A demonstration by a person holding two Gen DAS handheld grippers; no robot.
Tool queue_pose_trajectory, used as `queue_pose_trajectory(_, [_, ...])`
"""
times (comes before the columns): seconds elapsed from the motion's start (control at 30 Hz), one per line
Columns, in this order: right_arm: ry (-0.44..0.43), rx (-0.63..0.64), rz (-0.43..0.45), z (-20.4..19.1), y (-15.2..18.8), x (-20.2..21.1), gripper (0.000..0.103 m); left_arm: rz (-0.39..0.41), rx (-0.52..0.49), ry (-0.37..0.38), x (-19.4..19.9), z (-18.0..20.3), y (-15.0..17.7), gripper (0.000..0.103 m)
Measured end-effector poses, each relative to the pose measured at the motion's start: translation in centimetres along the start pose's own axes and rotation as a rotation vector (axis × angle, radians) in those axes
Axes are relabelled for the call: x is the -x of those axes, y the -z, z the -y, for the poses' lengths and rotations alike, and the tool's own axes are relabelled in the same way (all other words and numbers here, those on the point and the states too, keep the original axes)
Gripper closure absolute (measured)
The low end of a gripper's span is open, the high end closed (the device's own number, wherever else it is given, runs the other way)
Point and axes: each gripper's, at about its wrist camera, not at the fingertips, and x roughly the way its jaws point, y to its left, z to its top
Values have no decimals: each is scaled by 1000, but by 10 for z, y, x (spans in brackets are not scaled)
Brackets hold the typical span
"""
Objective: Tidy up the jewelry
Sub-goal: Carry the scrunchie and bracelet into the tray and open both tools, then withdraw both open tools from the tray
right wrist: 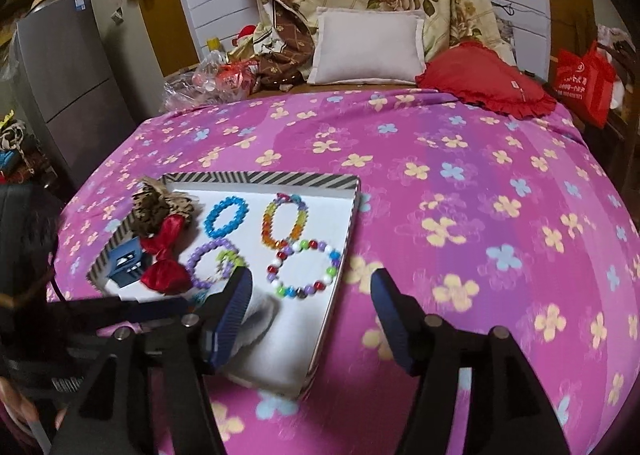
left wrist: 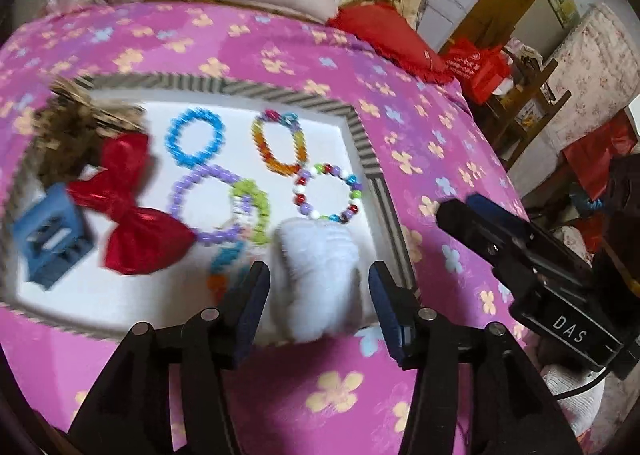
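- your left gripper (left wrist: 320,287) is spread wide, its fingers either side of the white fluffy scrunchie (left wrist: 316,275) without touching it.
- your right gripper (right wrist: 312,295) is also wide, holding nothing, above the pink flowered bedspread (right wrist: 460,191).
- the beaded bracelets, including the blue beaded bracelet (left wrist: 195,136), lie in the shallow white tray with striped rim (left wrist: 360,135).

Tray (right wrist: 256,177) crowded: bracelets, red bow (left wrist: 132,211), blue clip (left wrist: 48,237), white fluffy thing (left wrist: 316,275) fill it. Bedspread (right wrist: 460,191) right of tray bare, wide room to pass.
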Motion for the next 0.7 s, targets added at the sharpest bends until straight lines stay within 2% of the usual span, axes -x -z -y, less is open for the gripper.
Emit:
queue_pose_trajectory(0.17, [-35, -39, 28, -6, 15, 20, 36, 56, 0, -90, 29, -14, 15, 49])
queue_pose_trajectory(0.23, [-42, -25, 6, -14, 21, 19, 36, 65, 17, -115, 36, -22, 23, 49])
queue_pose_trajectory(0.47, [84, 123, -92, -54, 38, -10, 36, 68, 45, -147, 56, -37, 50, 49])
queue_pose_trajectory(0.7, [35, 87, -43, -63, 46, 15, 36, 119, 2, -244, 78, -38, 68, 49])
